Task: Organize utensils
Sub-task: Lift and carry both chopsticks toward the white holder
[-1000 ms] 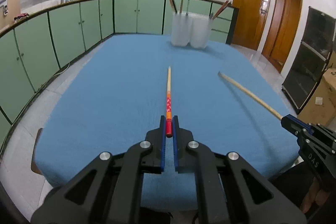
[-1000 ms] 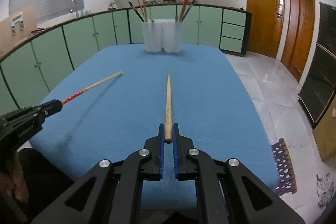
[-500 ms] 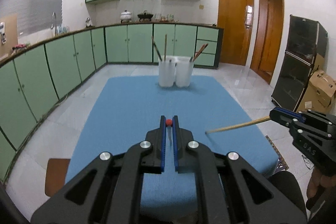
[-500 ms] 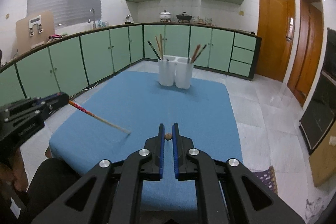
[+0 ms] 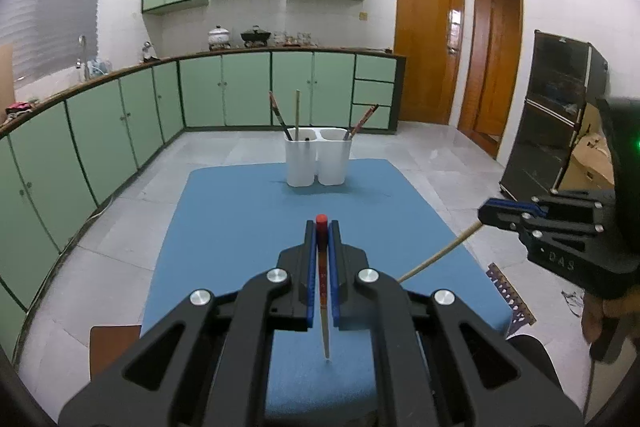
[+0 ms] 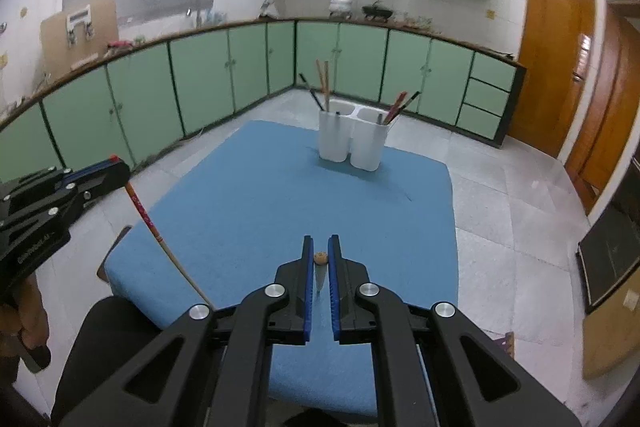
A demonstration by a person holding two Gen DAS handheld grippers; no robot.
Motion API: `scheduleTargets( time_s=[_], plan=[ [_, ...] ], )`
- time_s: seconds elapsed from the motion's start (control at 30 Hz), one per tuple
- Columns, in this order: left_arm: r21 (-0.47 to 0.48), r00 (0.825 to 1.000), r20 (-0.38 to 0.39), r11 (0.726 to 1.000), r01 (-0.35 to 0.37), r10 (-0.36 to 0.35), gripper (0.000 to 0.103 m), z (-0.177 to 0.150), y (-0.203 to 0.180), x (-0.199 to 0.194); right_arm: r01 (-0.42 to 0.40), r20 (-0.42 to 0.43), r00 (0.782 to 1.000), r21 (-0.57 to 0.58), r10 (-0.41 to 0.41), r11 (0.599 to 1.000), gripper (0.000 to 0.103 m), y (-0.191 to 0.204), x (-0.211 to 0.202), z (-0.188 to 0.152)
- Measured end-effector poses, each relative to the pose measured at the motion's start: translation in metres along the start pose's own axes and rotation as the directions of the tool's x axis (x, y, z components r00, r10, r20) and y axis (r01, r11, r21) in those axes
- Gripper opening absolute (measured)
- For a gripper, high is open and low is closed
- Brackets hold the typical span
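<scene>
My left gripper [image 5: 321, 227] is shut on a red-ended chopstick [image 5: 322, 291], whose pale tip hangs down toward me over the blue table [image 5: 240, 219]. The same chopstick [image 6: 160, 239] shows slanting down from the left gripper [image 6: 116, 163] in the right wrist view. My right gripper [image 6: 320, 251] is shut on a plain wooden chopstick [image 6: 320, 258], seen end-on. That chopstick [image 5: 440, 255] also juts from the right gripper [image 5: 486, 213] at the right of the left wrist view. A white two-cup holder [image 5: 319, 161] with several chopsticks stands at the table's far end.
Green cabinets [image 5: 120, 123] curve around the left and back of the room. Wooden doors [image 5: 430, 47] and a dark cabinet [image 5: 556, 115] stand to the right. A brown stool corner [image 5: 112, 343] shows by the table's near left edge.
Both grippers have risen well above the table, each carrying its chopstick. The chopsticks have swung from pointing forward along the table to hanging down with tips toward me.
</scene>
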State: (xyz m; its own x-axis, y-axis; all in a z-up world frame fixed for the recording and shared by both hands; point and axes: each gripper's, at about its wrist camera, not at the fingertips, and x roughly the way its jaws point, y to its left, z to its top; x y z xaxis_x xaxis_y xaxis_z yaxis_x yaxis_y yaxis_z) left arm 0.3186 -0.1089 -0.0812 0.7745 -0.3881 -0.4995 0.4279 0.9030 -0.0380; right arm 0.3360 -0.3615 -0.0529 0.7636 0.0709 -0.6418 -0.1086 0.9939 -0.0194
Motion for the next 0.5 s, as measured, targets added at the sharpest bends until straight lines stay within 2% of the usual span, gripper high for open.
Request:
scheduleTargets(
  time_s=[0.23, 0.5],
  plan=[
    [0.017, 0.997, -0.060, 0.999, 0.041, -0.040, 0.005, 0.028, 0.014, 0.032, -0.009, -0.097, 0.995, -0.076, 0.001, 0.997, 0.007, -0.002, 0.028, 0.045],
    [-0.003, 0.990, -0.113, 0.996, 0.087, -0.087, 0.005, 0.052, 0.032, 0.065, -0.039, -0.181, 0.983, -0.032, 0.032, 0.999, 0.007, -0.024, 0.054, 0.074]
  ],
)
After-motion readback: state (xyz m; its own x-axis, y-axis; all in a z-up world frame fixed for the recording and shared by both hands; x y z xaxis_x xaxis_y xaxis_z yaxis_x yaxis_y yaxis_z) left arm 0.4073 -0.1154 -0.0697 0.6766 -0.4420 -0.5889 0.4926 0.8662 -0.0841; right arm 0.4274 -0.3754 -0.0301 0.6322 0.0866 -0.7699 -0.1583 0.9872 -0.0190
